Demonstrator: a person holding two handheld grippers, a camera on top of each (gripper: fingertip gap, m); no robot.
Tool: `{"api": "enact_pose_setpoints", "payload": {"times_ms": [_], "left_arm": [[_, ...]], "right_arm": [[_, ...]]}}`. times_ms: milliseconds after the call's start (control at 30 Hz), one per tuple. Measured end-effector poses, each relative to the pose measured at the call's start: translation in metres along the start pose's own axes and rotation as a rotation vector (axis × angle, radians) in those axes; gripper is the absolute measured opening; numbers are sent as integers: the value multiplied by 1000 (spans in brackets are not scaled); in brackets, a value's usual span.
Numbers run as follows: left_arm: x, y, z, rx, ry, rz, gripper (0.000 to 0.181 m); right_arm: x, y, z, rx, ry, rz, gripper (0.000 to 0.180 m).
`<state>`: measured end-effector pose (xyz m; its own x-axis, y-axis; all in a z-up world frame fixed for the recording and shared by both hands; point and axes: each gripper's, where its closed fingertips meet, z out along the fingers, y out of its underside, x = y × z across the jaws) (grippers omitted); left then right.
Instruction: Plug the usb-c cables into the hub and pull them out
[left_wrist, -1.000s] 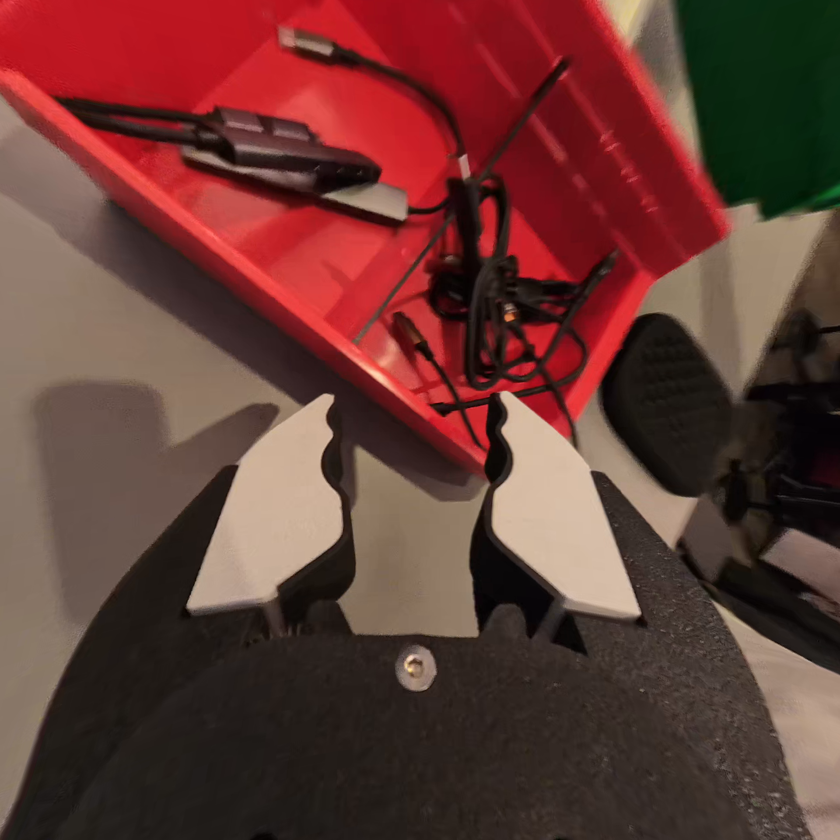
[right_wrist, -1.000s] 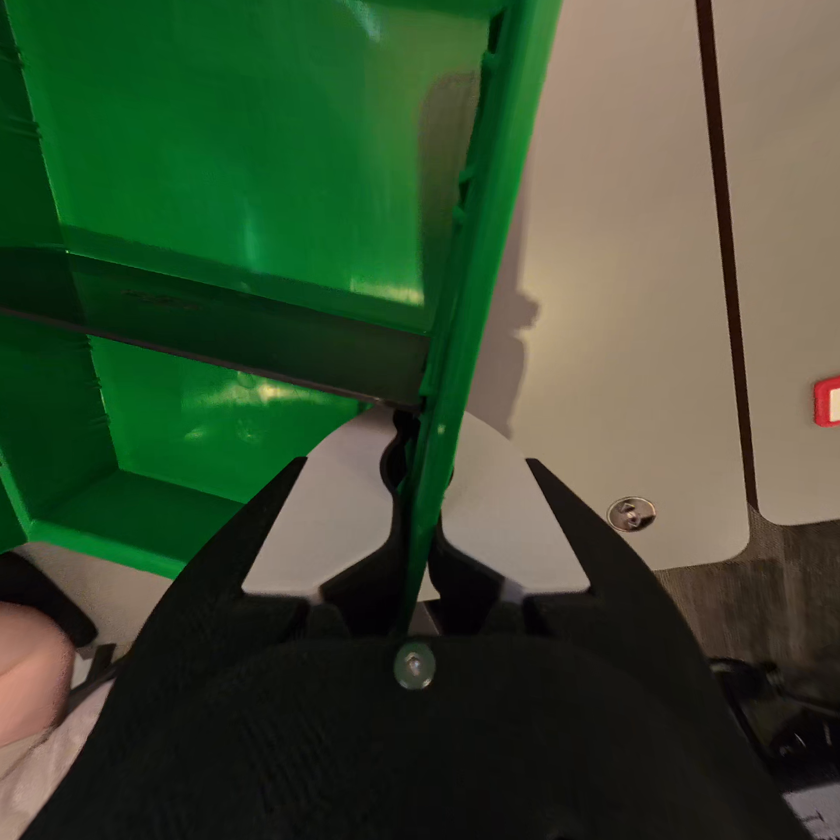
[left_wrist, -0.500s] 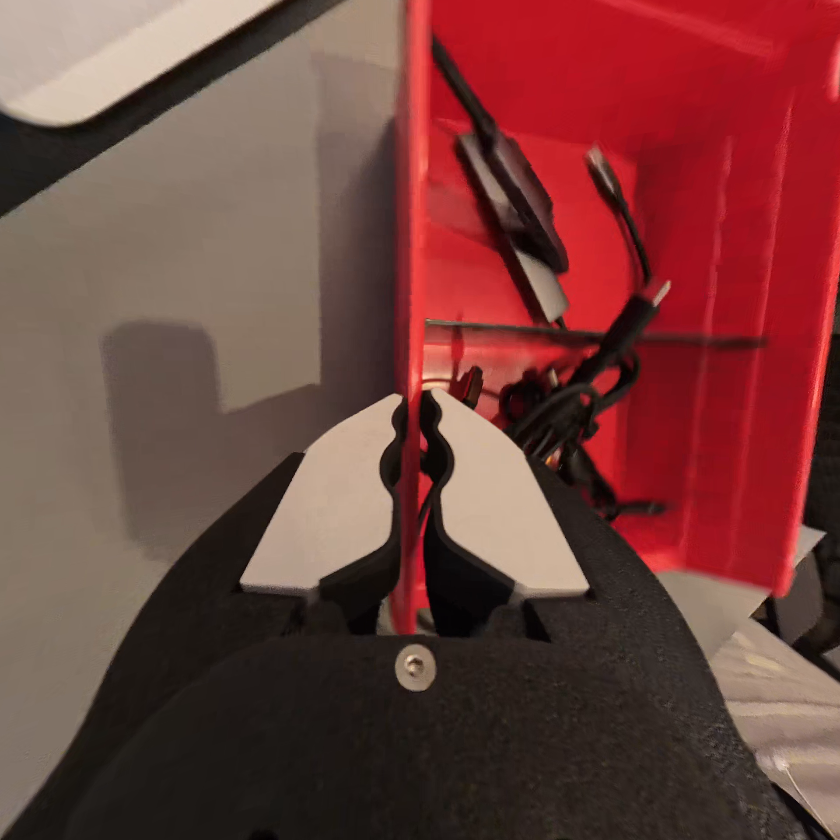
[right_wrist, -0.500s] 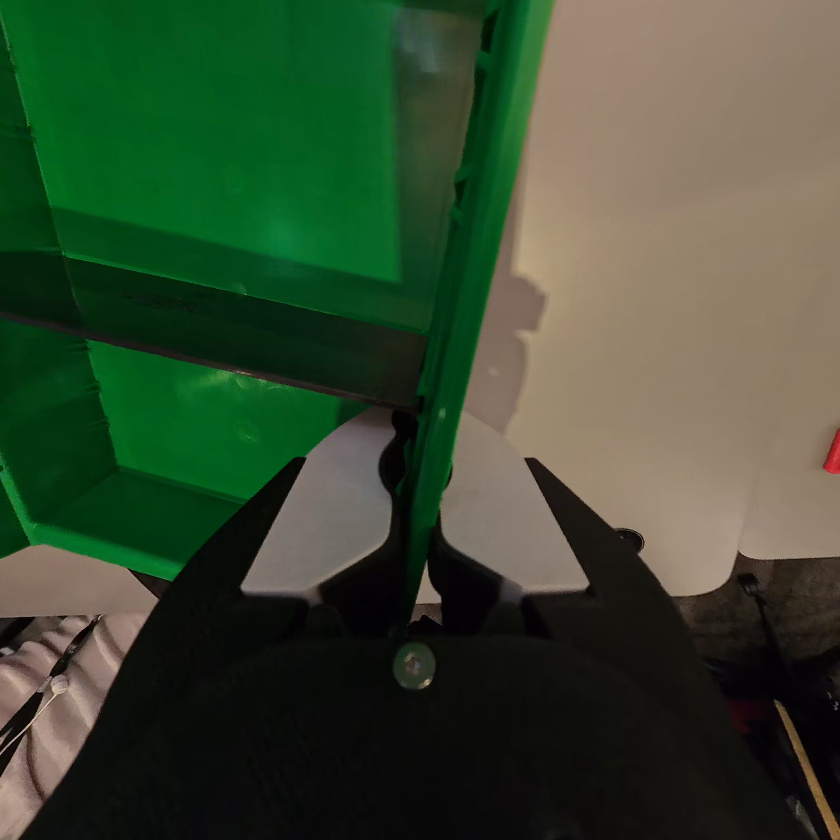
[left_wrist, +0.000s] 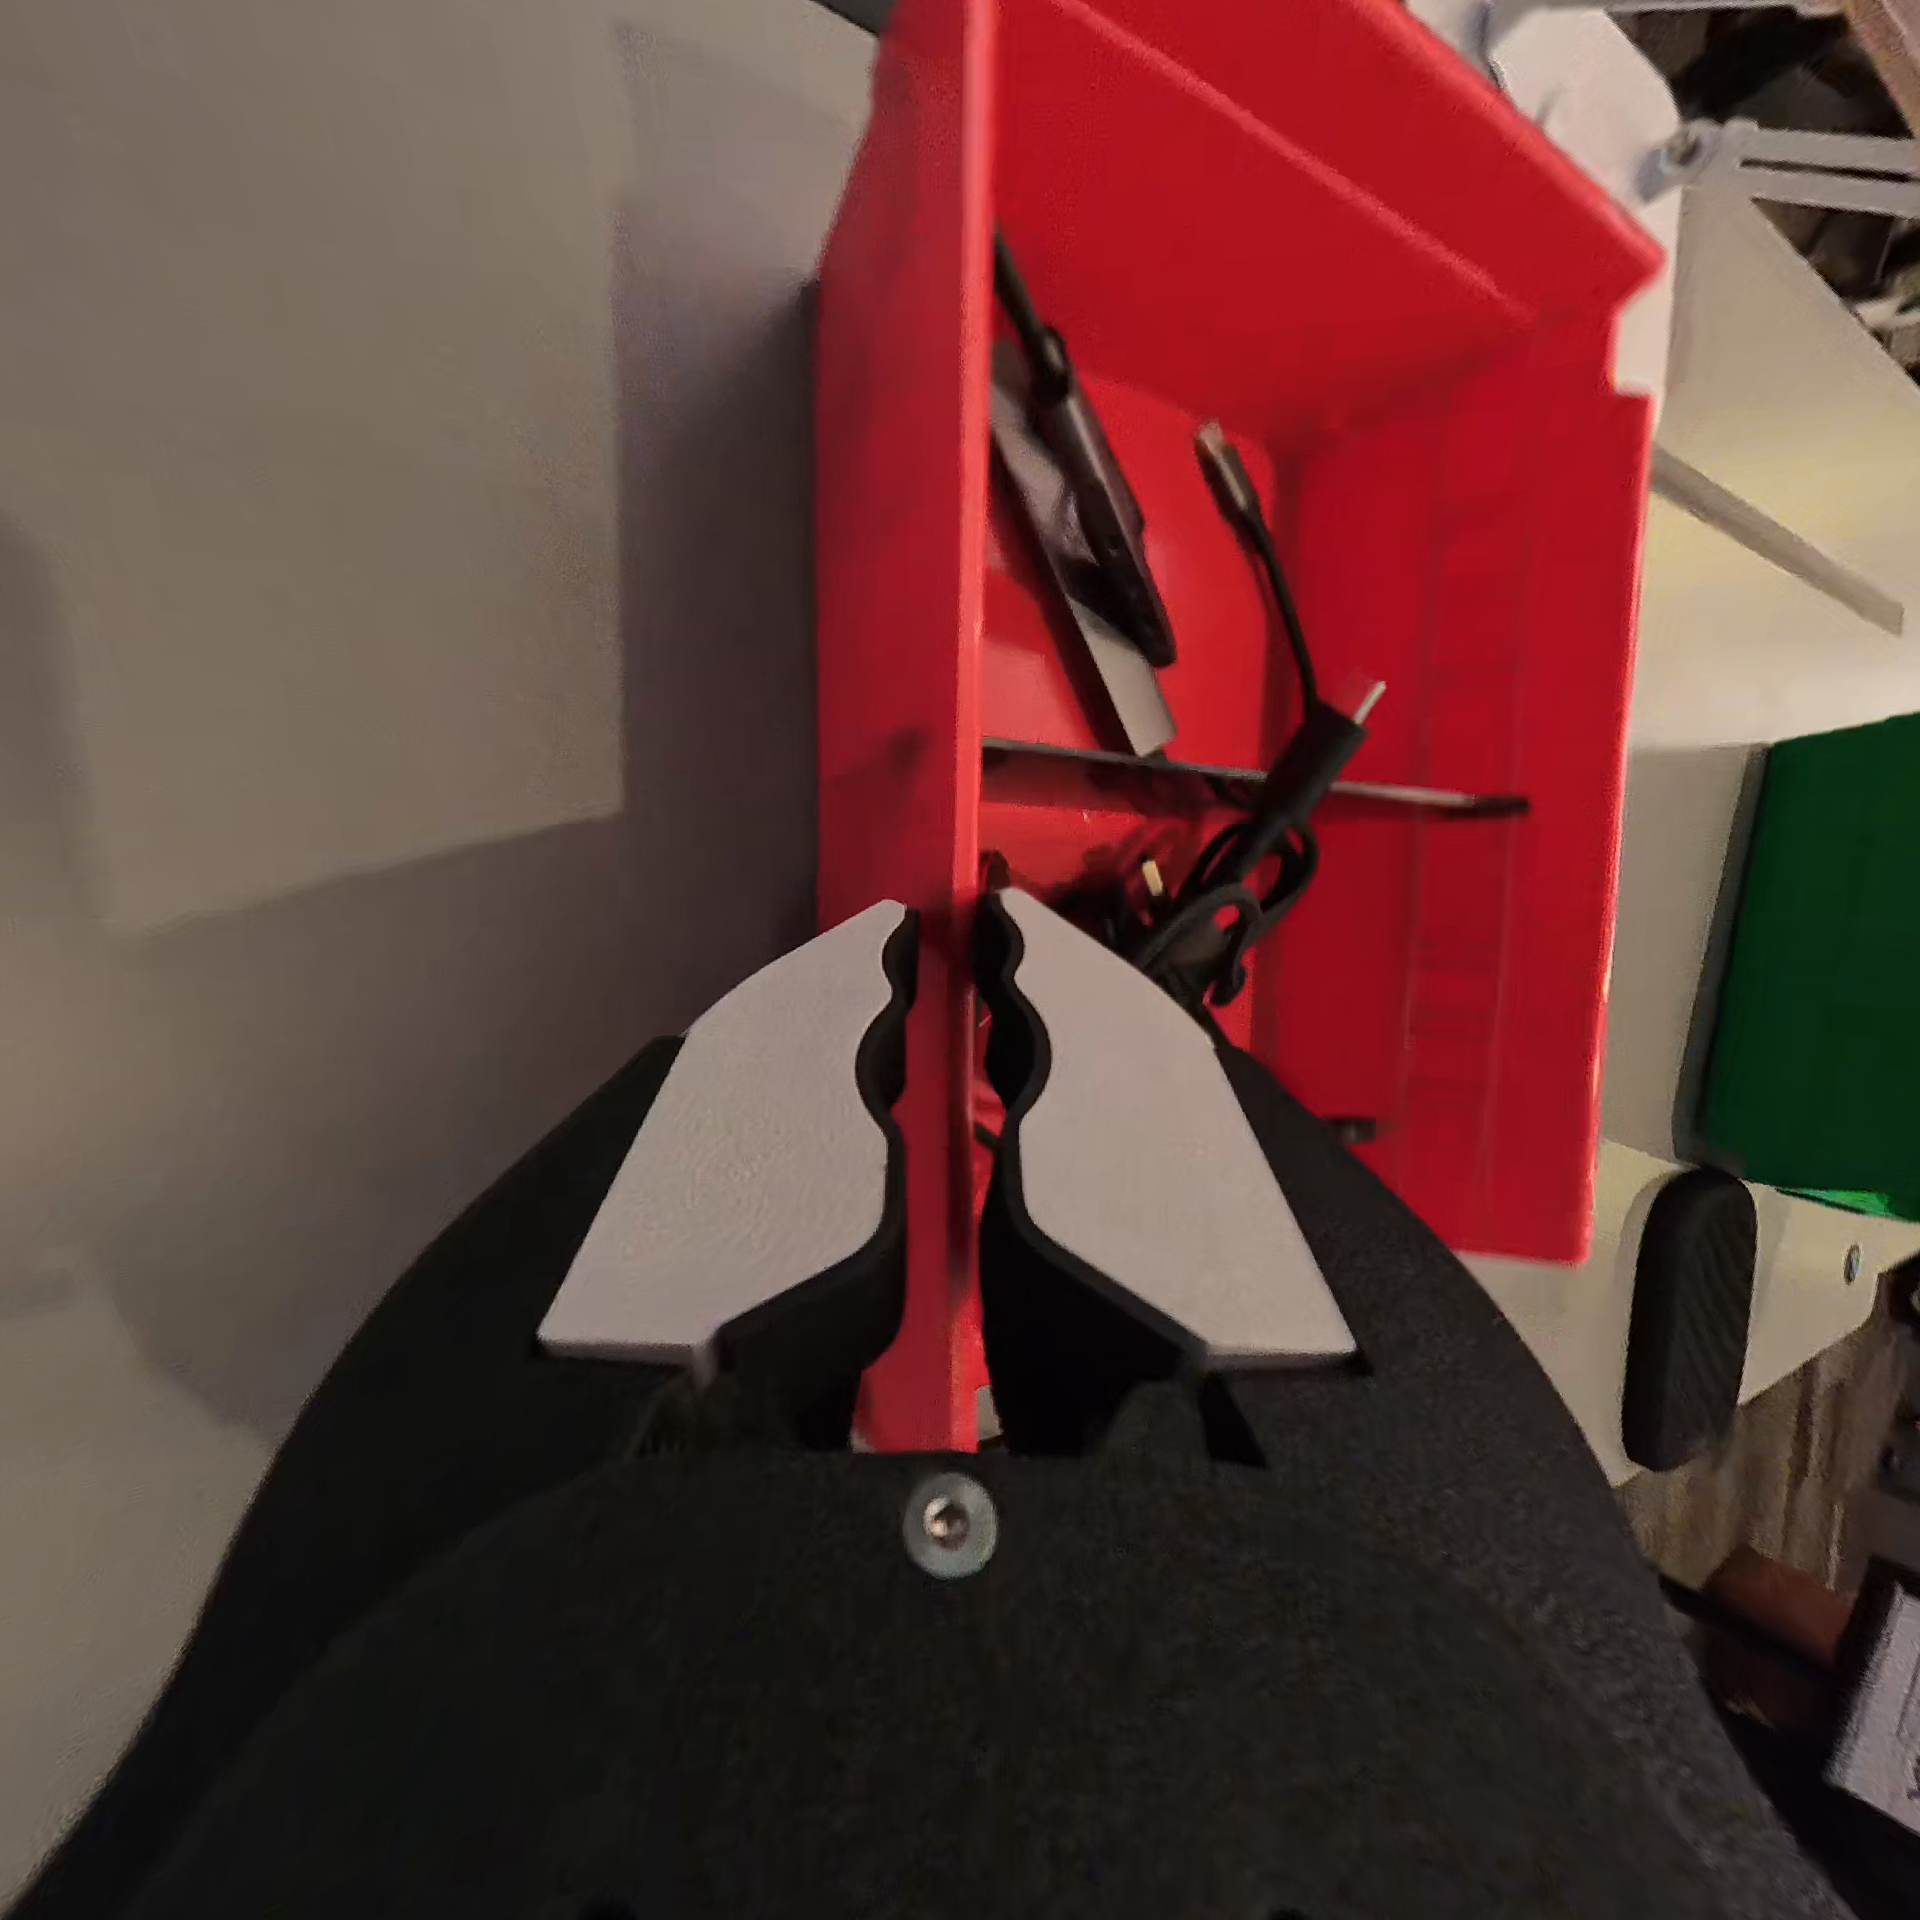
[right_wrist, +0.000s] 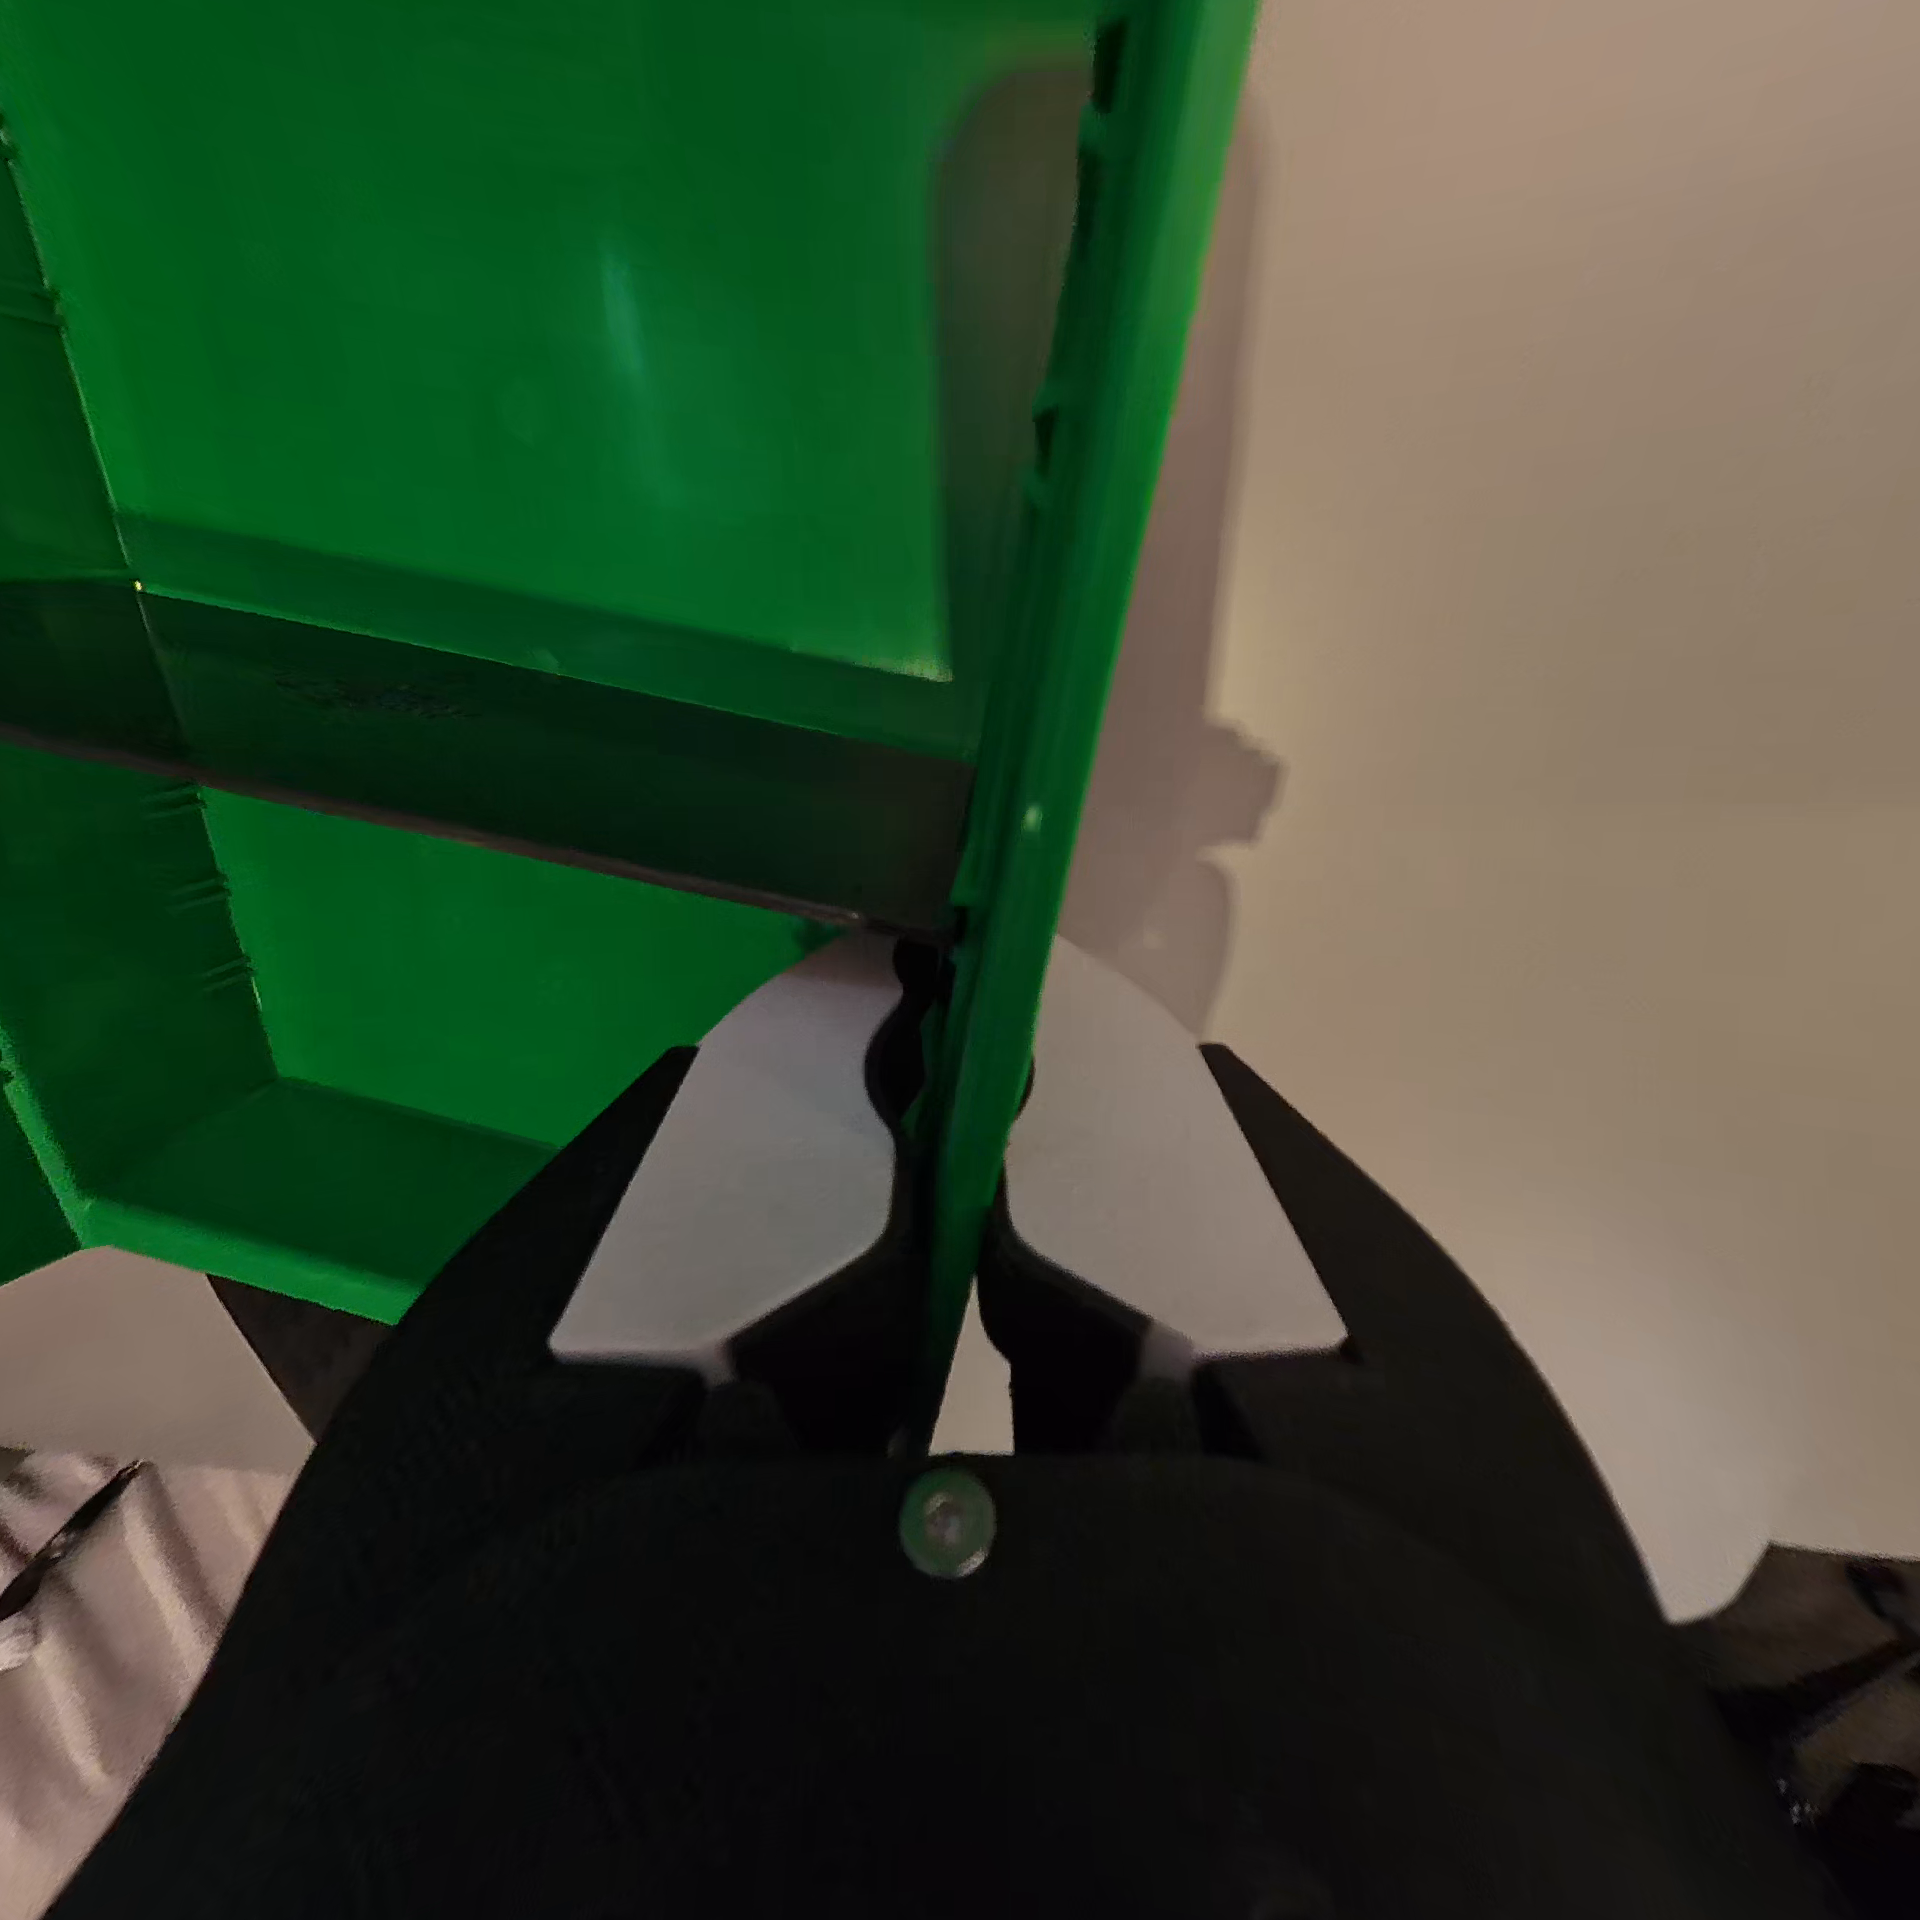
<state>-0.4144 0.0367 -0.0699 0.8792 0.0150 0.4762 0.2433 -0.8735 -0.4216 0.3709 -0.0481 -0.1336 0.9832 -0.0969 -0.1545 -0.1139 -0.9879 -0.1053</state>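
Both grippers (left_wrist: 948, 920) (right_wrist: 966, 951) on bin walls (left_wrist: 914, 623) (right_wrist: 1049, 623).

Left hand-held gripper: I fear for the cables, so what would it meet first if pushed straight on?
The left hand-held gripper is shut on the red bin wall; the right finger would probably meet the black cable bundle first.

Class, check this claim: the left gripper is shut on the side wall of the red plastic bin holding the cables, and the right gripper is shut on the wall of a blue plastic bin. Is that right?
Not quite. The right gripper clamps a green plastic bin, not blue, as the right wrist view shows. The rest stands: the left gripper is shut on the red plastic bin holding the black cables.
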Motion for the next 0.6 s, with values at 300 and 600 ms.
{"api": "enact_pose_setpoints", "payload": {"times_ms": [300, 600], "left_arm": [[-23, -5, -11, 51, -129, 85, 7], [-30, -5, -16, 50, -155, 197, 6]], "right_arm": [[-29, -32, 13, 10, -23, -80, 6], [-29, -43, 15, -2, -33, -154, 6]]}}
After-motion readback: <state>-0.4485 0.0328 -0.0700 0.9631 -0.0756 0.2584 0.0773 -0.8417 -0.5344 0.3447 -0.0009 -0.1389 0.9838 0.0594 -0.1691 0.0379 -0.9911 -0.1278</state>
